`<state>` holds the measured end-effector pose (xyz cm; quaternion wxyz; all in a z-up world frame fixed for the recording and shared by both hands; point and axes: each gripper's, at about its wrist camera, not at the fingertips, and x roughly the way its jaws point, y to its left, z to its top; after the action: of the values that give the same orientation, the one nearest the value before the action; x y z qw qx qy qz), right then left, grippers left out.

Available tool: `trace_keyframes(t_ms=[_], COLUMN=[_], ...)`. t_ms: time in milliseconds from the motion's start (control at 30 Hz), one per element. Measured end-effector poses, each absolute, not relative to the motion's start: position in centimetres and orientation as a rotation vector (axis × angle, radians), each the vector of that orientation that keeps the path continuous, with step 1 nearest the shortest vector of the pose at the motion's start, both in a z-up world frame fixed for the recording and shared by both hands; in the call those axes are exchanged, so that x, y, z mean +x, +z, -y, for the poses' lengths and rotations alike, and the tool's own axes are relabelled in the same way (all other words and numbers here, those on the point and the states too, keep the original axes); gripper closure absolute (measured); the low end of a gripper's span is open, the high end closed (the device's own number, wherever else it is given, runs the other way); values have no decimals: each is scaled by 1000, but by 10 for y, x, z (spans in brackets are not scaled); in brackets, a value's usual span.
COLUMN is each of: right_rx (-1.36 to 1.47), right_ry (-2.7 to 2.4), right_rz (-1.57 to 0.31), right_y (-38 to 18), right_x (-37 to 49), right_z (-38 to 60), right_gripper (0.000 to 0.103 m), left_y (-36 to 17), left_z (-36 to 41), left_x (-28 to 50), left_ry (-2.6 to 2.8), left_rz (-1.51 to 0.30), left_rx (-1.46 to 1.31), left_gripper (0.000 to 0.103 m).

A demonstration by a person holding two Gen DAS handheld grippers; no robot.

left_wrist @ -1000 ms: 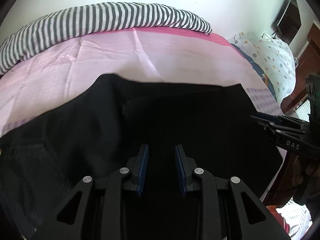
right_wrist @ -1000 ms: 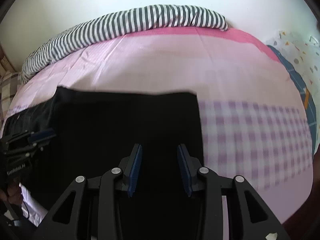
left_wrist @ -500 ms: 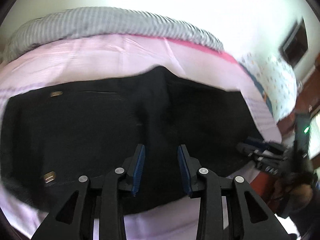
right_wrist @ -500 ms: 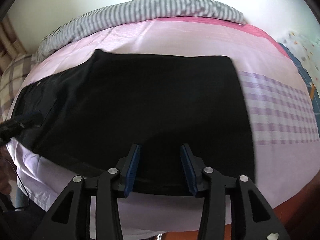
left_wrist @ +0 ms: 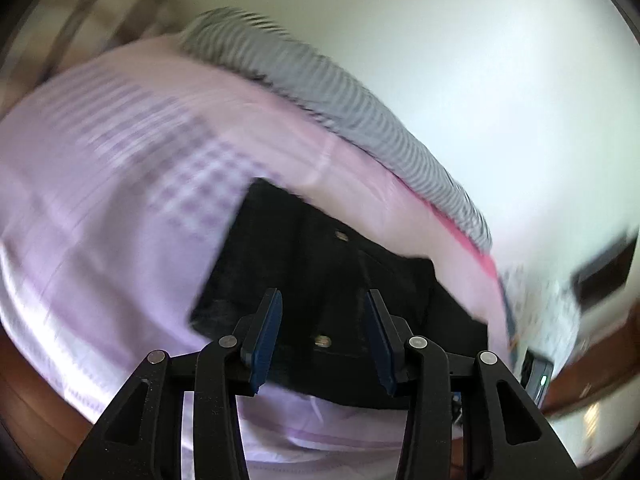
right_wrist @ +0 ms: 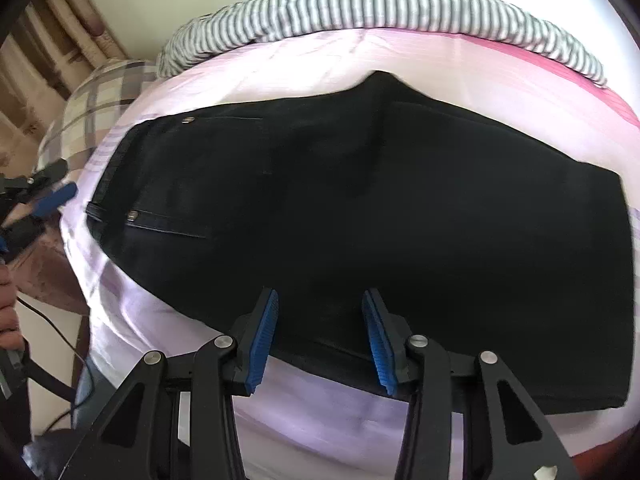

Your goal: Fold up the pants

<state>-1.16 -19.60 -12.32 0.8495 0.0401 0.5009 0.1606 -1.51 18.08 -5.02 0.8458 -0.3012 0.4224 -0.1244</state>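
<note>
Black pants (right_wrist: 360,208) lie flat on the pink bed sheet (right_wrist: 280,68), folded over, with the waistband and rivets at the left end. My right gripper (right_wrist: 320,340) is open and empty above the near edge of the pants. My left gripper (left_wrist: 320,332) is open and empty above the waistband end of the pants (left_wrist: 320,264), which looks blurred in the left wrist view. The left gripper also shows at the left edge of the right wrist view (right_wrist: 48,196).
A striped grey-and-white blanket (right_wrist: 360,8) lies along the far side of the bed by the wall. A plaid pillow (right_wrist: 100,92) sits at the far left. A cable (right_wrist: 60,332) hangs off the left of the bed. A wooden floor (left_wrist: 24,384) shows below the bed edge.
Both grippers have pulled back from the pants and swung left. The left wrist view now looks at the waistband end; more of the whole garment shows in the right wrist view.
</note>
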Motion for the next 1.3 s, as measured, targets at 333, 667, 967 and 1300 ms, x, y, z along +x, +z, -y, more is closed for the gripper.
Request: trace_keyframes(t_ms=[333,667,967,1300], right_rx=[131,145,147,161], right_ry=[350,337,323,307], right_rz=[-1057,-1048,-1040,-1046], right_y=[-118,-116,-114,-116], right_x=[-5,-3,-5,-2], right_z=[185,187,190,190], right_gripper=[61,61,61,61], left_y=[-105,-125,-143,-142], left_z=[-234,-222,-222,-215], left_x=[-31,-24,-21,1], left_ry=[-238,-224,-251,-248], left_rz=[-963,-1002,-979,-915], left_rx=[-1046,-1046,-1057,-1031], left_gripper=[35,35,35,35])
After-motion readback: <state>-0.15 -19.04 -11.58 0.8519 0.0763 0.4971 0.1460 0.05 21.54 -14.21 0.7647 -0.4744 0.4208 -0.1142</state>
